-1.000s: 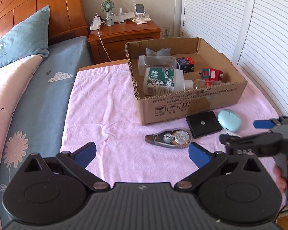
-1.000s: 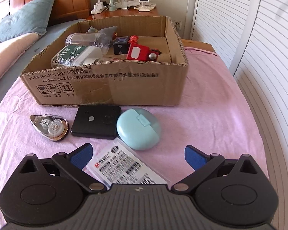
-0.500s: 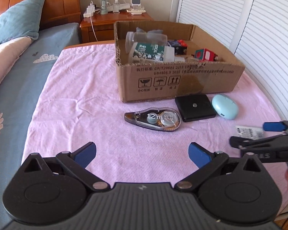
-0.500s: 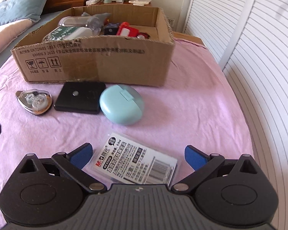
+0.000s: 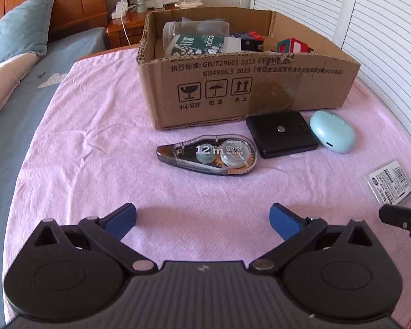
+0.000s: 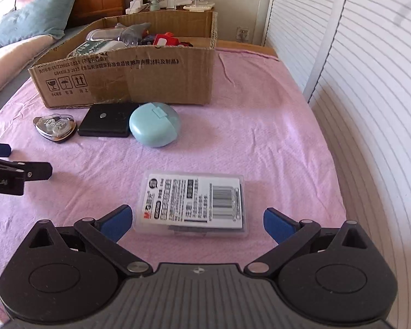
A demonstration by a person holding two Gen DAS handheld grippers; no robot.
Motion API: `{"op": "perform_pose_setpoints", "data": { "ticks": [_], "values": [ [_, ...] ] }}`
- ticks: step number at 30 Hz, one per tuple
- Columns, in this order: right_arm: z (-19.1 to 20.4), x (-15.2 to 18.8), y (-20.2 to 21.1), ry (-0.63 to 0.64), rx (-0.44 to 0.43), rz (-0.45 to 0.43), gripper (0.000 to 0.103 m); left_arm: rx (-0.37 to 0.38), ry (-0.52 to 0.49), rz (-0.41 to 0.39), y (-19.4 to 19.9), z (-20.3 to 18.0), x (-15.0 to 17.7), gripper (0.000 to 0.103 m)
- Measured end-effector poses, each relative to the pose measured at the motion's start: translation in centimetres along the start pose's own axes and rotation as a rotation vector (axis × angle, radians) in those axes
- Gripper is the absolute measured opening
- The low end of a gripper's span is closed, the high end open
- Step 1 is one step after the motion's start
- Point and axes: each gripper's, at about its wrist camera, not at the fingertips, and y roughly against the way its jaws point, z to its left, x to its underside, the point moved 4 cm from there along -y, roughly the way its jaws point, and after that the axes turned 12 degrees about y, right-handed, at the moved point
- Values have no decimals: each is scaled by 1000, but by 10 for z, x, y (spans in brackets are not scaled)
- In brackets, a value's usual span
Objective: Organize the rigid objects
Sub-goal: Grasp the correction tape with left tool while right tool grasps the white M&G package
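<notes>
A cardboard box (image 5: 249, 82) (image 6: 128, 82) holding bottles and toys stands on the pink cloth. In front of it lie a correction tape dispenser (image 5: 208, 155) (image 6: 54, 126), a black square case (image 5: 280, 133) (image 6: 105, 123) and a light blue oval case (image 5: 333, 131) (image 6: 154, 124). A clear flat labelled packet (image 6: 194, 204) (image 5: 389, 186) lies nearer. My left gripper (image 5: 202, 219) is open and empty, short of the tape dispenser. My right gripper (image 6: 196, 220) is open, its fingers either side of the packet's near end.
The pink cloth (image 5: 96, 137) covers the bed end. Pillows (image 5: 16, 35) and blue bedding lie left. A wooden nightstand (image 5: 123, 27) with a fan stands behind the box. White louvred doors (image 6: 370, 82) run along the right.
Both grippers have drawn back and lowered toward the cloth. The packet now lies between my right gripper's fingers. The left gripper now faces the tape dispenser more squarely.
</notes>
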Motion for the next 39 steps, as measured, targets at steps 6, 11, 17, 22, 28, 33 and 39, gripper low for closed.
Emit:
{"op": "perform_pose_setpoints", "data": {
  "ticks": [6,11,17,22,28,33,39],
  "values": [
    [9,5,-3,29,-24,-2,103,7,-1,-29,-7,-2,-7,102],
    [14,3,-5,46,-30,-36,103,3,8,-50,-14,-3,-15,102],
    [13,2,-6,58,-40,-60,103,7,9,-80,-21,-3,-21,103],
    [13,0,-7,66,-42,-80,103,2,18,-96,-25,-7,-25,103],
    [14,-3,-10,73,-46,-88,103,-10,35,-91,-26,-9,-28,102],
    [14,-4,-11,68,-41,-96,103,-2,25,-102,-20,-10,-26,89],
    [14,-5,-11,65,-39,-94,103,6,14,-88,-13,2,-20,89]
  ]
}}
